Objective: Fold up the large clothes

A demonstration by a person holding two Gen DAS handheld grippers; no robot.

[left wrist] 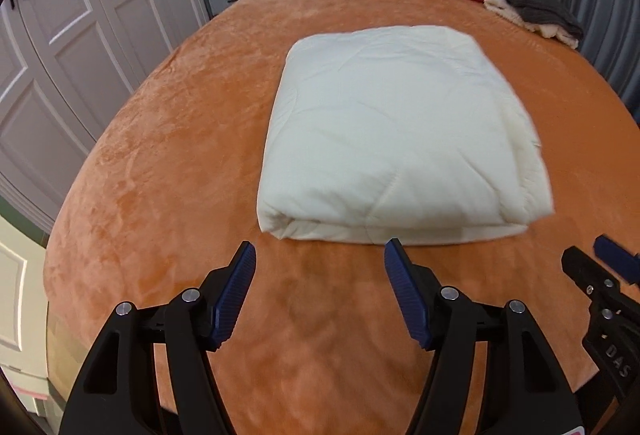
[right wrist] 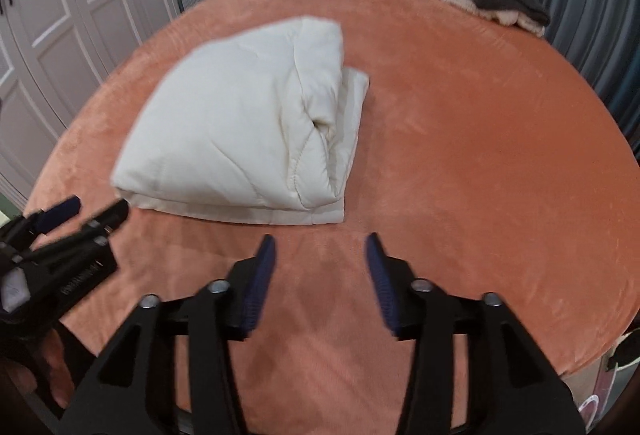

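Folded quilt (left wrist: 400, 131) just beyond open left claw (left wrist: 320, 255), untouched

Room's evenly lit, soft indoor light, no glare. Faint shadows under my fingers on the orange bedspread (left wrist: 160, 175). Both views are fisheye: wardrobe doors (left wrist: 80, 15) bow at the edges, dark vignette in the corners. Left view is fairly sharp; white folded quilt (right wrist: 240, 123) in right view is smeared w/ motion blur, my other gripper (right wrist: 86, 213) too.
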